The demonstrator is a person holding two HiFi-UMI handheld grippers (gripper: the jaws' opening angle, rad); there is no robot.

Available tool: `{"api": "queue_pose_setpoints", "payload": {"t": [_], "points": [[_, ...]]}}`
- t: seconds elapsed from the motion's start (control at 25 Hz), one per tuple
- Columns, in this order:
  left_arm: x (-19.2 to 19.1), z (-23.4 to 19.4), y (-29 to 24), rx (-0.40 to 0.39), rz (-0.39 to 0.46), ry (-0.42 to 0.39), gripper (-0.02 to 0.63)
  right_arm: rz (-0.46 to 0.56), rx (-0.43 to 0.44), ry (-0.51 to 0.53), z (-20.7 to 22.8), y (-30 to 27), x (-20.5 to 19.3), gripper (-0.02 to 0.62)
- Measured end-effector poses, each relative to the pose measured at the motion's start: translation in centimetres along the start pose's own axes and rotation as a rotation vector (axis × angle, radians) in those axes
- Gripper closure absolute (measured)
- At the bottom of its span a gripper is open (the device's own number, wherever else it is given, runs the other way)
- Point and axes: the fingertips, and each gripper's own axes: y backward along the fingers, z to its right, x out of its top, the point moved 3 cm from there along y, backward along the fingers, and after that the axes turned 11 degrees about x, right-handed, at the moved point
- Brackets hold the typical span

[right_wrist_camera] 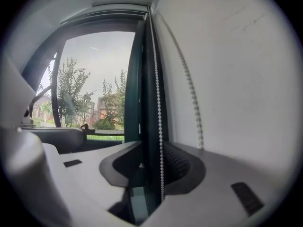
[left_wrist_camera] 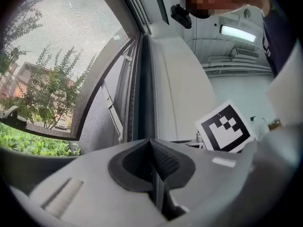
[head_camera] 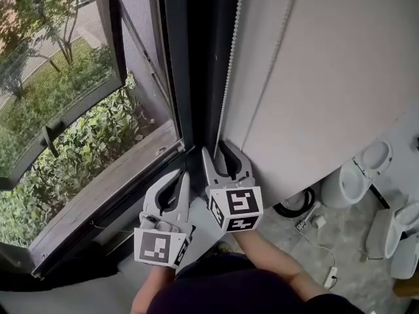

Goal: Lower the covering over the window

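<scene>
The window [head_camera: 72, 116] is at the left of the head view, its pane uncovered and its hinged sash [head_camera: 62, 120] swung outward over green shrubs [head_camera: 98, 142]. No view shows the covering itself clearly. Its bead chain [head_camera: 229, 51] hangs as a loop just beside the dark frame [head_camera: 196, 57], where the frame meets the white wall [head_camera: 340, 77]. One strand of the loop lies close to the frame and the other strand [head_camera: 278, 51] lies out on the wall. The right gripper [head_camera: 219, 150] is at the foot of the frame with its claw spread. In the right gripper view the nearer strand of chain [right_wrist_camera: 158, 89] drops straight through the gap between the jaws [right_wrist_camera: 151, 148] and the pads do not press on it. The far strand [right_wrist_camera: 189, 93] passes outside, over the right-hand jaw. The left gripper [head_camera: 182, 175] sits just beside and below the right one, near the sill [head_camera: 111, 182]. Its claw is pressed together with nothing in it, and the left gripper view shows the ribbed pads [left_wrist_camera: 163, 162] meeting along one seam, with the right gripper's marker cube [left_wrist_camera: 223, 126] close by. Down at the right of the head view lies the floor [head_camera: 353, 241] — a black cable [head_camera: 294, 208], a white power strip [head_camera: 330, 277] and pale fixtures [head_camera: 357, 175] are on it.
</scene>
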Motion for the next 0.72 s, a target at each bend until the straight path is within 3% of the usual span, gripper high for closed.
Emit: {"api": "queue_pose_setpoints", "payload": {"t": [0.08, 0.2, 0.4, 0.72], "points": [[0.1, 0.0, 0.2, -0.001, 0.006, 0.0, 0.597, 0.002, -0.001, -0.013, 0.2, -0.2, -0.1, 0.485], [0.2, 0.1, 0.3, -0.003, 0.009, -0.003, 0.597, 0.004, -0.01, -0.014, 0.5, -0.2, -0.1, 0.561], [0.1, 0.0, 0.7, 0.007, 0.002, -0.004, 0.597, -0.012, 0.035, 0.017, 0.0, 0.1, -0.1, 0.571], [0.1, 0.4, 1.2, 0.017, -0.005, -0.012, 0.598, -0.072, 0.115, 0.157, -2.4, 2.1, -0.2, 0.574]]}}
